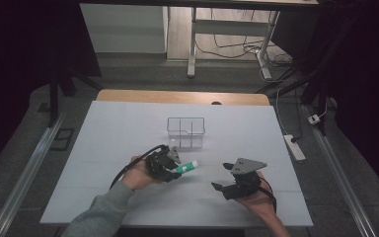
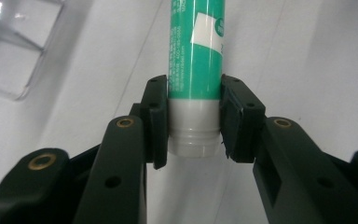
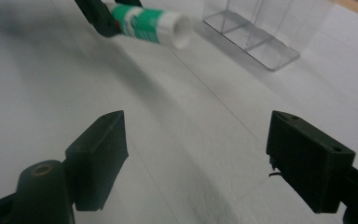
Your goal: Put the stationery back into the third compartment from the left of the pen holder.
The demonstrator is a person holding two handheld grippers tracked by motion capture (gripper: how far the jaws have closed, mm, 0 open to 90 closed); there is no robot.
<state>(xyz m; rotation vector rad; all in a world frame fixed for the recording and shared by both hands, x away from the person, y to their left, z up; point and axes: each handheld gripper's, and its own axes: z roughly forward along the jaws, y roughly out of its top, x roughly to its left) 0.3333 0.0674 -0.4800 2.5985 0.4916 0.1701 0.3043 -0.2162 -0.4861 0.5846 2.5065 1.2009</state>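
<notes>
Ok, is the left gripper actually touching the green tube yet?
Touching. In the left gripper view, the left gripper has both pads pressed flat against the green tube near its grey end, with no gap on either side.

Green tube (white-capped) clamped between jaws.
</notes>
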